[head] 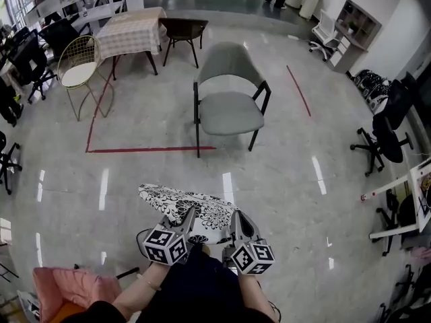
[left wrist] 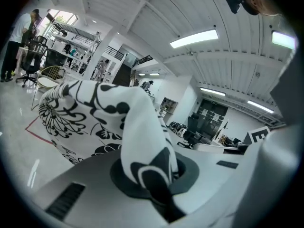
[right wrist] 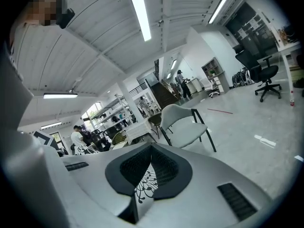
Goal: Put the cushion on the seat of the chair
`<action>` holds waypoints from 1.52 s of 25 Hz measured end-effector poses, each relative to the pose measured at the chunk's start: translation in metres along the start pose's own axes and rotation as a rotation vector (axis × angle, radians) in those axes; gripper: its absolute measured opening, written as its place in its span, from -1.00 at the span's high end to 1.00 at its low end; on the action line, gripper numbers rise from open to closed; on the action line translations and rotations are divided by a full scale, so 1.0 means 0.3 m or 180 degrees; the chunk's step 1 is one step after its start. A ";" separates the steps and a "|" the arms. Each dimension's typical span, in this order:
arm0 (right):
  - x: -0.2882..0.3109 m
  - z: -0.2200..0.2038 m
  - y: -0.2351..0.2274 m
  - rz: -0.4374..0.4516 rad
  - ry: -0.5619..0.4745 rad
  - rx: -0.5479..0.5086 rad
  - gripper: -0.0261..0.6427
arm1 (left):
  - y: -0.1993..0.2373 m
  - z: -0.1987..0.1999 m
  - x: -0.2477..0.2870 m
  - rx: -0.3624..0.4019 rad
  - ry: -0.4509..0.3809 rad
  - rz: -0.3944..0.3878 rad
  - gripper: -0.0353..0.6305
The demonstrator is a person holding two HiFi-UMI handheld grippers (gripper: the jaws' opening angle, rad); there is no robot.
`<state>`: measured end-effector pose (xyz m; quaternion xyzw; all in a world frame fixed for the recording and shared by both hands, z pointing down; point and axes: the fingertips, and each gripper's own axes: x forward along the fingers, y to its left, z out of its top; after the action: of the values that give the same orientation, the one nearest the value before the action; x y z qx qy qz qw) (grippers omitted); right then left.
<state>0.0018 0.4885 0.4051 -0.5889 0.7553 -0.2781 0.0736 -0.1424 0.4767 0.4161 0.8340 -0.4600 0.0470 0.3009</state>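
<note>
- A gold wire chair (head: 79,62) stands to the left of the grey chair (head: 229,103), beside a cloth-covered bench (head: 131,31).
- The left tool (head: 191,215) is clamped on a bunched fold of the cushion (head: 183,206), in front of the grey chair and well apart from it.
- The cushion, white with a black flower print, is held above the floor (head: 289,180), well short of the grey chair's seat.
- The right tool (head: 237,218) is closed on a thin edge of the same cushion, also in front of the grey chair.
- A black office chair (head: 387,123) stands far to the grey chair's right.
</note>
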 end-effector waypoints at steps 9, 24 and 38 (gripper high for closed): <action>0.203 0.099 -0.051 -0.0055 0.0020 0.0008 0.95 | 0.078 0.131 0.188 -0.0025 0.0020 -0.0044 0.80; 0.545 0.219 -0.045 -0.0129 -0.0004 -0.0139 0.95 | 0.210 0.356 0.446 0.0029 -0.0031 -0.0131 0.80; 0.678 0.249 -0.027 -0.0217 -0.0060 -0.0247 0.95 | 0.224 0.446 0.563 0.0178 -0.0025 -0.0372 0.80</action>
<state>-0.0187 0.2732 0.3907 -0.6193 0.7443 -0.2454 0.0483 -0.1256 0.2523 0.3979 0.8677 -0.4103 0.0389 0.2779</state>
